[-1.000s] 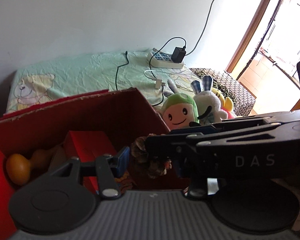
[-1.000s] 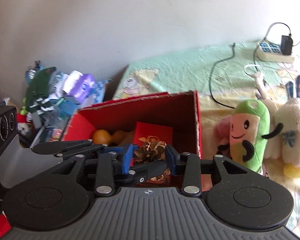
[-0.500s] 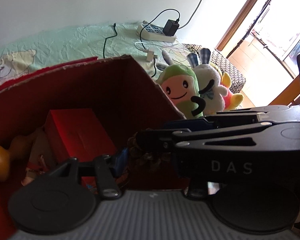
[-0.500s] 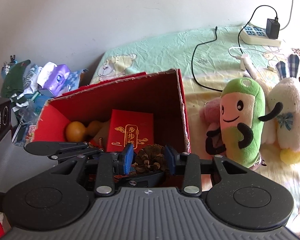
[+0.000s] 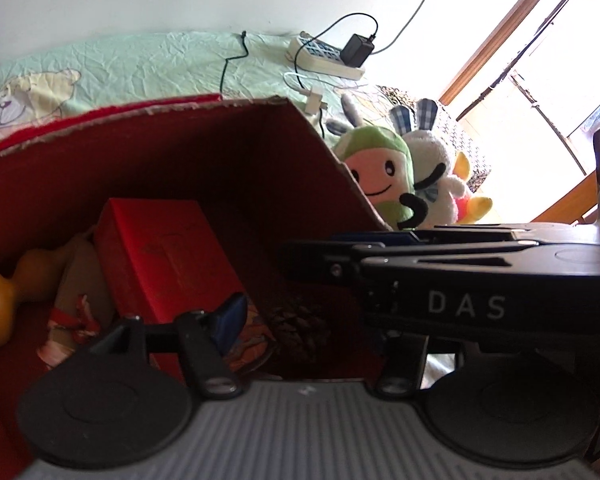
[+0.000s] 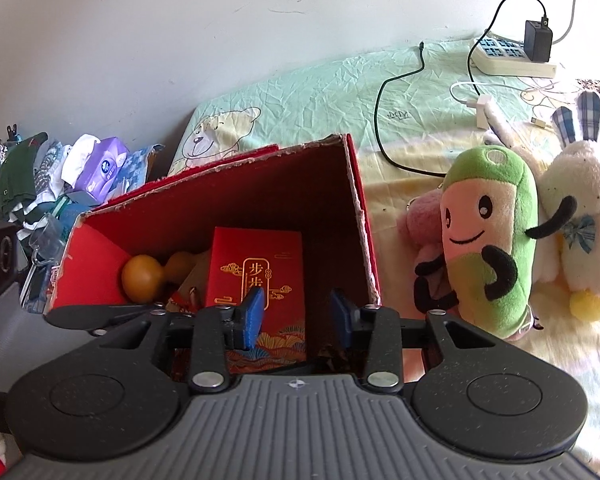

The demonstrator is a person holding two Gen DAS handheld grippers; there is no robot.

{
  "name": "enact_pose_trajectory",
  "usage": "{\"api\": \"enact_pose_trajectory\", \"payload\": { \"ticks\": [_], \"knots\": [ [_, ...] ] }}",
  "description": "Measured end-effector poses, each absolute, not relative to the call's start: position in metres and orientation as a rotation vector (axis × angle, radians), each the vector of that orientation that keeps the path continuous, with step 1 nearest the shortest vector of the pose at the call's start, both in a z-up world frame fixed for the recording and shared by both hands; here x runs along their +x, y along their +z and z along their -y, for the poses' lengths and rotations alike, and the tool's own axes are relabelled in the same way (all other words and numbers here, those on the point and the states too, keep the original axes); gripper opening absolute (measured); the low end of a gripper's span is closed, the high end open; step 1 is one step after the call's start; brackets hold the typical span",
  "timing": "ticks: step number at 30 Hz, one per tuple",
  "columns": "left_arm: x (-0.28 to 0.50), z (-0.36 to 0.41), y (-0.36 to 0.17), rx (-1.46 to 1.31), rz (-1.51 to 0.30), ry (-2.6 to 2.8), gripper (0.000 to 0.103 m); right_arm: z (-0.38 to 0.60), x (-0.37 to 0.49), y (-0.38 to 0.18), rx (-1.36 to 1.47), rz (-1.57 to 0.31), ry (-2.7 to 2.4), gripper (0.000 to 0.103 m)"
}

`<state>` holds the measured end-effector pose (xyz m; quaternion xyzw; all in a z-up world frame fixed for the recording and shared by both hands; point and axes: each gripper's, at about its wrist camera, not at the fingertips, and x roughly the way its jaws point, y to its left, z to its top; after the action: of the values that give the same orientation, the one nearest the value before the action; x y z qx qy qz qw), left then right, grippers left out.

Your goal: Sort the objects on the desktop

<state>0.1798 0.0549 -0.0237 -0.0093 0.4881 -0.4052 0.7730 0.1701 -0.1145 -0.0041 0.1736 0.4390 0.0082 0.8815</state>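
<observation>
The pine cone [image 5: 296, 330] is seen lying on the floor of the red box [image 5: 220, 152], low in the frame's centre; its long axis cannot be told. The right gripper [image 6: 296, 314] is spread wide and empty above it. Only one pad [image 5: 230, 318] of the left gripper is seen, so its state cannot be told.

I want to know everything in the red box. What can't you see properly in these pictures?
- Pinecone: dark and dim in the left wrist view; in the right wrist view mostly hidden behind the right gripper.
- Gourd: cut by the left wrist picture's edge.
- Left gripper: its right finger is hidden behind the right gripper's body.
</observation>
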Motion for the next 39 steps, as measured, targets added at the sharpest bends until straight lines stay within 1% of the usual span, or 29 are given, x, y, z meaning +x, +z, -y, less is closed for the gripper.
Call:
{"api": "enact_pose_trajectory", "payload": {
  "ticks": [7,13,15,17,20,23,25,27,30,32,36,39],
  "knots": [
    [0.183,-0.079,-0.018,-0.042,-1.024,-0.793,0.059,0.111,0.182,-0.008,0.375,-0.9,-0.001,0.039],
    [0.184,-0.103,-0.02,-0.032,-1.016,-0.656,0.059,0.096,0.198,-0.012,0.308,-0.888,-0.009,0.04],
    [0.187,-0.109,-0.021,-0.043,-1.023,-0.635,0.059,0.093,0.202,-0.012,0.296,-0.888,-0.002,0.045],
    [0.191,-0.111,-0.024,-0.053,-1.036,-0.627,0.059,0.091,0.205,-0.011,0.295,-0.882,0.013,0.045],
    [0.19,-0.109,-0.025,-0.053,-1.043,-0.623,0.059,0.094,0.209,-0.011,0.379,-0.882,0.097,0.044],
    [0.19,-0.101,-0.025,-0.04,-1.046,-0.64,0.059,0.1,0.211,-0.015,0.412,-0.876,0.073,0.044],
    [0.191,-0.092,-0.026,-0.014,-1.048,-0.642,0.059,0.105,0.212,-0.019,0.446,-0.885,0.079,0.04],
    [0.196,-0.08,-0.03,0.025,-1.079,-0.625,0.061,0.109,0.212,-0.023,0.496,-0.894,0.099,0.033],
    [0.205,-0.063,-0.038,0.067,-1.151,-0.612,0.061,0.109,0.209,-0.025,0.509,-0.876,0.104,0.031],
    [0.207,-0.057,-0.039,0.066,-1.17,-0.616,0.062,0.107,0.211,-0.025,0.505,-0.877,0.089,0.027],
    [0.216,-0.056,-0.045,0.042,-1.238,-0.592,0.062,0.108,0.217,-0.027,0.527,-0.903,0.057,0.027],
    [0.215,-0.06,-0.043,0.049,-1.23,-0.579,0.062,0.109,0.219,-0.03,0.545,-0.898,0.065,0.027]
  ]
}}
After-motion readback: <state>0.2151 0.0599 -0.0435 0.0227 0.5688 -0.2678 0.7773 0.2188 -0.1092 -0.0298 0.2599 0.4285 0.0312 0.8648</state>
